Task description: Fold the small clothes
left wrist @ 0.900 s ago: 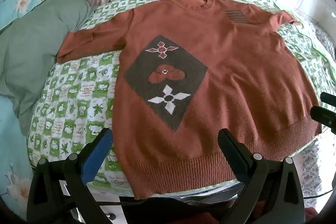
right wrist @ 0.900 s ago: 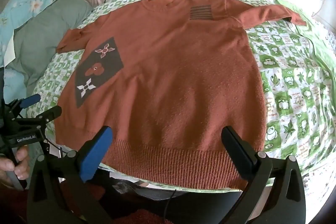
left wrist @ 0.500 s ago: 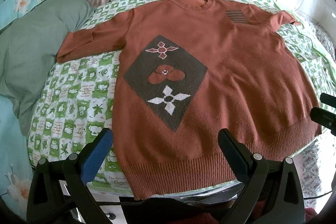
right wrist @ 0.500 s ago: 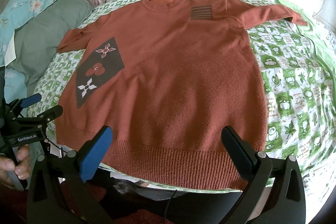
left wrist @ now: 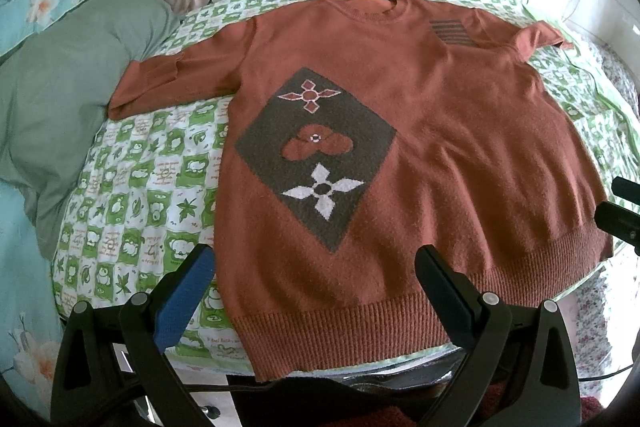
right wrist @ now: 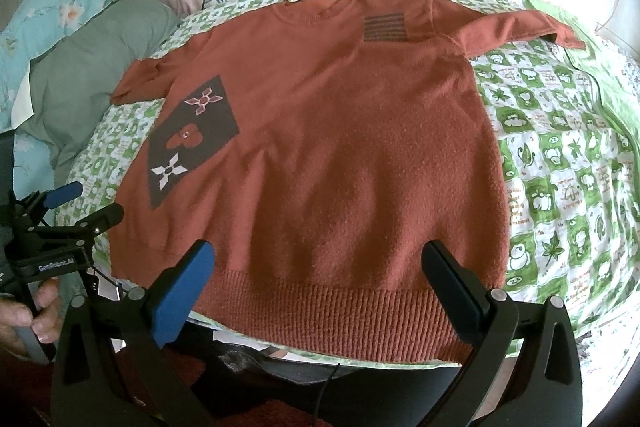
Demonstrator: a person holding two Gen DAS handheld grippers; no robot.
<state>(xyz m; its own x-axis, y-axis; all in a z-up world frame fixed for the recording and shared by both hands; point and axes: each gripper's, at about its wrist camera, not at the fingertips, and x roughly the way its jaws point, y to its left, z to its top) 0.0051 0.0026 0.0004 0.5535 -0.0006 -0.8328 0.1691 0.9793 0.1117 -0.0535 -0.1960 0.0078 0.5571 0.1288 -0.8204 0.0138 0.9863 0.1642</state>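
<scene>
Currently pre-grasp: I hold left gripper [left wrist: 312, 275] and right gripper [right wrist: 320, 275] with fingers spread, empty, above the hem of the sweater [right wrist: 320, 147] lying flat on the bed [right wrist: 560, 155]; next, I judge, pinch a sleeve.

A fuzzy, matt rust knit with a ribbed hem is shown by the sweater [left wrist: 420, 131] ahead of the jaws, a smooth printed cotton-like cloth by the green checked sheet [right wrist: 560, 155] beneath it, and matt black plastic, one blue pad included, by the right gripper [right wrist: 316, 275].
</scene>
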